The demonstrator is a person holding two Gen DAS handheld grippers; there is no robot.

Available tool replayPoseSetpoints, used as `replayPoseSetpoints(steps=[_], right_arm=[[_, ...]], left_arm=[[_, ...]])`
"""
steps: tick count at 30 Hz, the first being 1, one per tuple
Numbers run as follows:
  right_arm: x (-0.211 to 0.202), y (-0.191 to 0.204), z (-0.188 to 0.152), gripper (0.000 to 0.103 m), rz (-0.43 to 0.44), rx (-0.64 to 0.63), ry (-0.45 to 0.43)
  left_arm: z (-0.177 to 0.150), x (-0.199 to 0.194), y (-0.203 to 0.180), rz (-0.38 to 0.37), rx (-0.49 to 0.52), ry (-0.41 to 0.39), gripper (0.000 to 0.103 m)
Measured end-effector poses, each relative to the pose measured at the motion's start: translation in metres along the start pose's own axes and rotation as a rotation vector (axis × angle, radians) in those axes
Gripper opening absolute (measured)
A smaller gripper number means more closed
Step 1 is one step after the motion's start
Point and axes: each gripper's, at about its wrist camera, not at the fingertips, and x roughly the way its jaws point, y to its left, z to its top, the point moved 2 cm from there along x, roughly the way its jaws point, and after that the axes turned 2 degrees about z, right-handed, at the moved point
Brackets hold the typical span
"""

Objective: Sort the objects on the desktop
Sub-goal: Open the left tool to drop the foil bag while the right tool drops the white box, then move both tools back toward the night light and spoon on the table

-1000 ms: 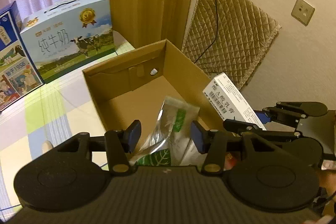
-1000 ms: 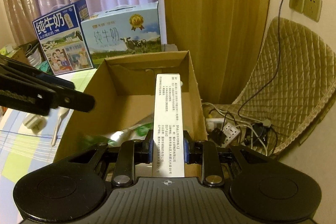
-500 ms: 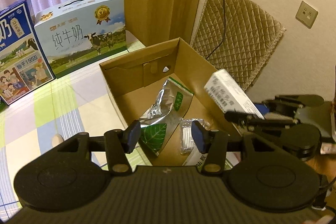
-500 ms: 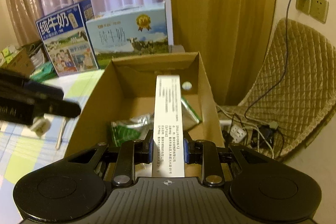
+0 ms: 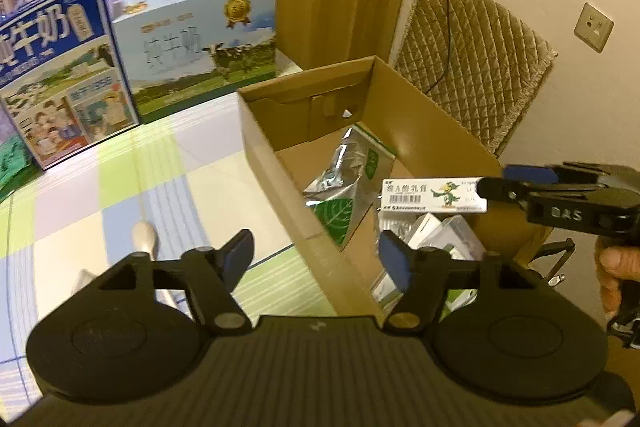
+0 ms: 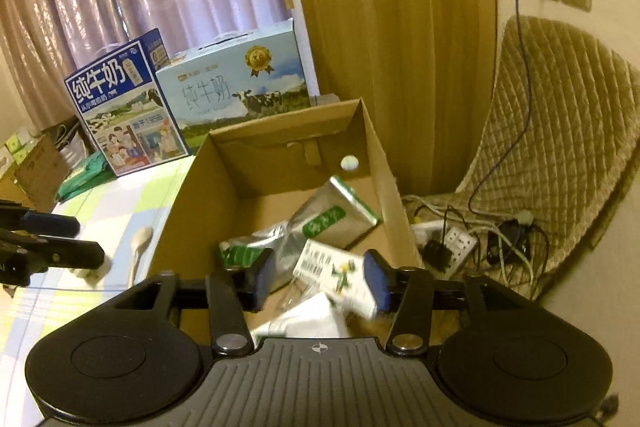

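An open cardboard box (image 5: 280, 163) (image 6: 188, 203) stands on the checked tablecloth and holds a silver-green foil pouch (image 5: 344, 183) (image 6: 320, 223) and other small packs. A white ointment carton (image 5: 434, 195) (image 6: 336, 275) hangs tilted and blurred over the box, loose between the fingers of my right gripper (image 6: 320, 279), which is open. In the left wrist view the right gripper (image 5: 508, 183) comes in from the right at the box's near corner. My left gripper (image 5: 316, 259) is open and holds nothing, above the box's left wall.
Two milk cartons (image 5: 200, 43) (image 5: 56, 67) stand at the back of the table. A pale spoon (image 5: 144, 235) (image 6: 140, 243) lies left of the box. A quilted chair (image 6: 560, 131) and a power strip (image 6: 456, 239) with cables sit beyond the table's right edge.
My right gripper has opened and let go of the white carton, which now tilts down into the box. My left gripper has pulled back and to the left, still open.
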Motion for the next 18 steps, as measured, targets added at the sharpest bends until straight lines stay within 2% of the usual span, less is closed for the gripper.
replayPoseSetpoints(steps=[1, 8, 13, 18], right_arm=[[-0.005, 0.002, -0.004, 0.055, 0.009, 0.005, 0.002], [-0.034, 0.033, -0.028, 0.073, 0.053, 0.009, -0.012], [-0.053, 0.065, -0.039, 0.099, 0.060, -0.013, -0.041], [-0.058, 0.092, -0.046, 0.101, 0.091, -0.048, -0.031]], left_arm=[[-0.004, -0.005, 0.002, 0.007, -0.003, -0.006, 0.075], [-0.034, -0.039, 0.012, 0.041, -0.012, -0.028, 0.085], [-0.060, -0.066, 0.018, 0.071, -0.020, -0.043, 0.096], [-0.085, -0.086, 0.026, 0.107, -0.027, -0.036, 0.099]])
